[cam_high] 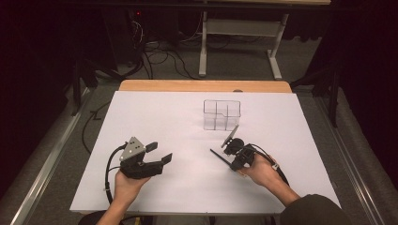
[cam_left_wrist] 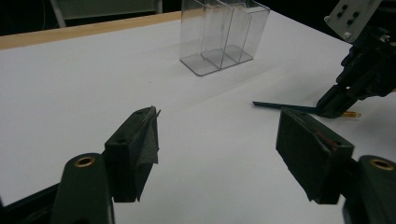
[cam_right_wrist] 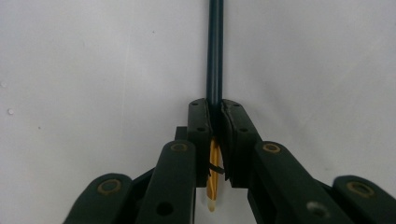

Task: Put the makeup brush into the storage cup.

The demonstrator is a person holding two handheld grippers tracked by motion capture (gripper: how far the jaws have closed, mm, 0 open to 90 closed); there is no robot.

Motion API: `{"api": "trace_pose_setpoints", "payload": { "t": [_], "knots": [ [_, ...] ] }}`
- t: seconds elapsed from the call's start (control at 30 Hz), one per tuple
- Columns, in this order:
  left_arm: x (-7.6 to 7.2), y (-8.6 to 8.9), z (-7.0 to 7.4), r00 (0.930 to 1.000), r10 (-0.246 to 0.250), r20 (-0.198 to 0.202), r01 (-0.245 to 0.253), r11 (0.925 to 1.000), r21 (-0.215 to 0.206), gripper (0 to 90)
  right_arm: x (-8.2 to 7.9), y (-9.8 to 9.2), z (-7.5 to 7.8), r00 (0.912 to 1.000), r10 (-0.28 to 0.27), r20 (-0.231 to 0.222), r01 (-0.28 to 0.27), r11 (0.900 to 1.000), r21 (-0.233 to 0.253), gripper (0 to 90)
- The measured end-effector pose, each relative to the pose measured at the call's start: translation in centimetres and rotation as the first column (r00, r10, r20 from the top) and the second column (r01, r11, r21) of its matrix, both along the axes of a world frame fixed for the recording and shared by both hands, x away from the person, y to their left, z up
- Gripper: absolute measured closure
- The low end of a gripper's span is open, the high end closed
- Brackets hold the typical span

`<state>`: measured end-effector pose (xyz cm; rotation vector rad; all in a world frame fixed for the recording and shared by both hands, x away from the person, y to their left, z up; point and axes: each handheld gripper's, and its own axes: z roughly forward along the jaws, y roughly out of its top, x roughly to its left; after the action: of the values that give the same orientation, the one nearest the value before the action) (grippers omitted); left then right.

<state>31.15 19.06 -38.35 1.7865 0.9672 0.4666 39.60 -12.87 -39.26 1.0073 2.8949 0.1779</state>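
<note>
A thin dark pencil-like stick [cam_high: 218, 156] with a gold, pale-tipped end lies low over the white table sheet [cam_high: 159, 117]. My right gripper [cam_high: 230, 161] is shut on the stick [cam_right_wrist: 215, 56], whose dark shaft runs out ahead of the jaws while the gold end [cam_right_wrist: 213, 182] sticks back between the arms. A clear plastic box [cam_high: 221, 114] with several compartments stands farther back, beyond the stick. My left gripper [cam_high: 159, 153] rests at the front left, open and holding nothing. Its own view shows the clear box [cam_left_wrist: 224, 35], the stick [cam_left_wrist: 285, 106] and the right gripper [cam_left_wrist: 327, 109].
The white sheet covers a wooden tabletop [cam_high: 202, 86] whose back edge shows. Beyond it are a grey table frame [cam_high: 239, 42] and cables [cam_high: 155, 54] on the floor. A metal rail [cam_high: 51, 154] runs along the left.
</note>
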Motion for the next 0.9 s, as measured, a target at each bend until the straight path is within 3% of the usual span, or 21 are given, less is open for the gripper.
{"api": "trace_pose_setpoints", "payload": {
  "t": [0.03, 0.23, 0.6, 0.9],
  "knots": [
    [0.0, 0.0, 0.0, 1.0000, -0.001, -0.001, 0.001, 1.0000, 0.005, 30.2, 0.1, -0.2, 0.0, 0.9998, 0.018, 0.003, -0.018, 1.000, 0.004, 85.4],
    [-0.1, -0.4, -0.1, 1.0000, -0.007, 0.004, 0.007, 0.9998, 0.021, 30.5, -0.2, -0.7, 0.2, 0.9999, -0.013, 0.001, 0.013, 0.999, 0.043, 85.4],
    [-0.3, -1.1, 0.0, 0.9991, -0.040, 0.011, 0.039, 0.9974, 0.061, 30.5, -0.9, -1.4, 1.0, 0.9995, 0.018, 0.025, -0.020, 0.994, 0.109, 85.4],
    [-0.4, -1.4, 0.0, 0.9986, -0.051, 0.013, 0.050, 0.9967, 0.065, 30.5, -1.2, -1.7, 1.2, 0.9990, 0.027, 0.037, -0.031, 0.991, 0.128, 85.4]
  ]
}}
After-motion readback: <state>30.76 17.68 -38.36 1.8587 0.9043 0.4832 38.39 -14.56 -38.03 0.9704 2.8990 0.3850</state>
